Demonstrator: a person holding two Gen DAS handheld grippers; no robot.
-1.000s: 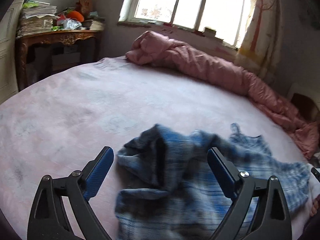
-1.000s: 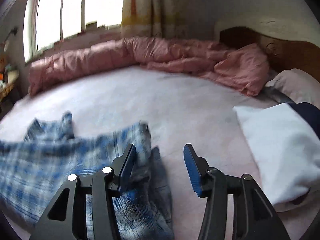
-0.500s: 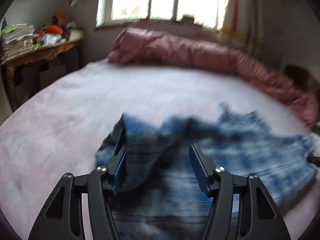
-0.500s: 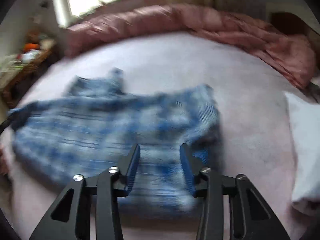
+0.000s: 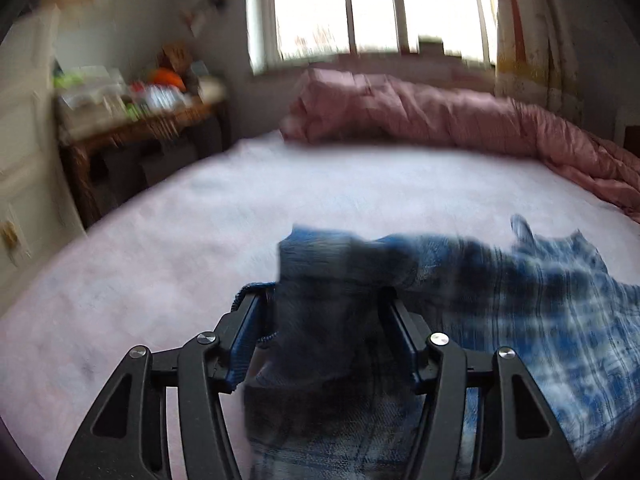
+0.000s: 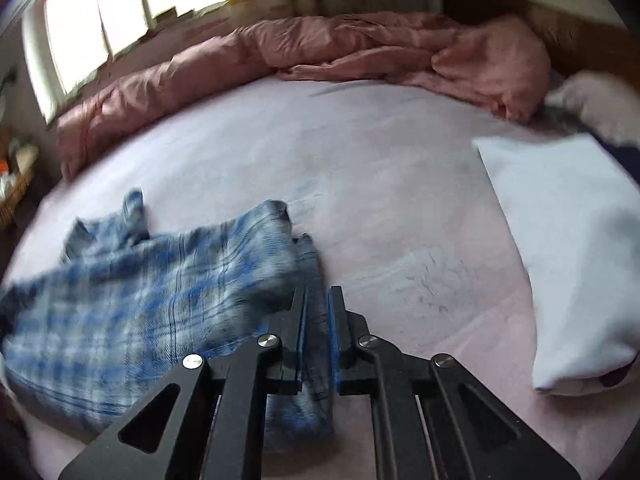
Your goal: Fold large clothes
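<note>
Right wrist view: right gripper (image 6: 317,312), open a second ago, now pinches the plaid shirt (image 6: 152,292); left gripper (image 5: 320,332) has narrowed around a bunched end — lift looks imminent.

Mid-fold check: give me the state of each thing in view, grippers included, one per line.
Plaid shirt: crumpled on the bed, unfolded, pinched at two spots.
Right gripper: shut on a shirt fold.
Left gripper: jaws apart, bunched shirt fabric filling the gap.
Pink duvet: heaped along the far edge.
White garment: lying folded.
</note>
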